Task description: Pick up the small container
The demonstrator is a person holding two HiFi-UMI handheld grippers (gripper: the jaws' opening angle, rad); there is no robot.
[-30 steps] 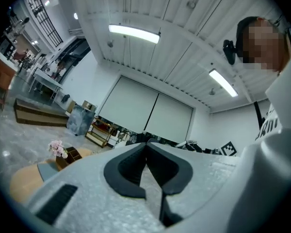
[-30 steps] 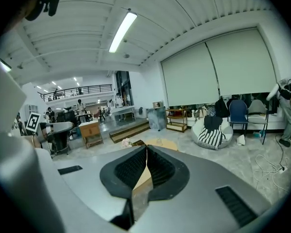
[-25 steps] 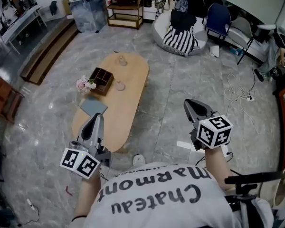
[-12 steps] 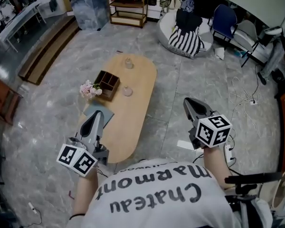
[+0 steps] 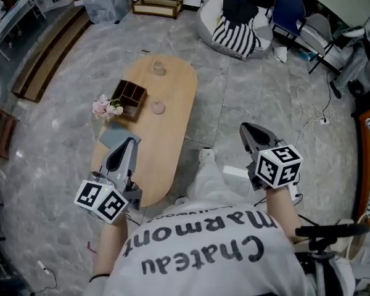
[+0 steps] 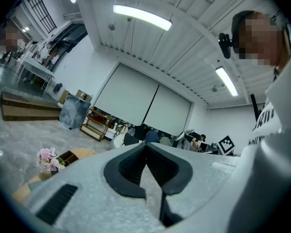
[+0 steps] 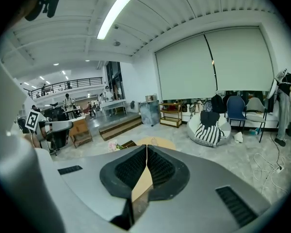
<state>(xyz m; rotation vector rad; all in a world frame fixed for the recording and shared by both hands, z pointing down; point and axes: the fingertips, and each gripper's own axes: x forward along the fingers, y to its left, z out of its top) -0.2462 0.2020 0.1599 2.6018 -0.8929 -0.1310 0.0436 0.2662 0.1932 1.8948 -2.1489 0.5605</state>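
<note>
The person has stepped closer to the counter (image 5: 170,128), with the left gripper (image 5: 127,145) and right gripper (image 5: 249,131) both clenched empty, while the small container (image 5: 158,107) waits untouched mid-counter, upper left of centre.

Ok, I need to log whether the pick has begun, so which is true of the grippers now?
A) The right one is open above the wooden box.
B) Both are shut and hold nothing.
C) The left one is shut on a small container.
B: the left gripper and right gripper each show jaws together with nothing between them, and the nearer small container stands alone on the table.
</note>
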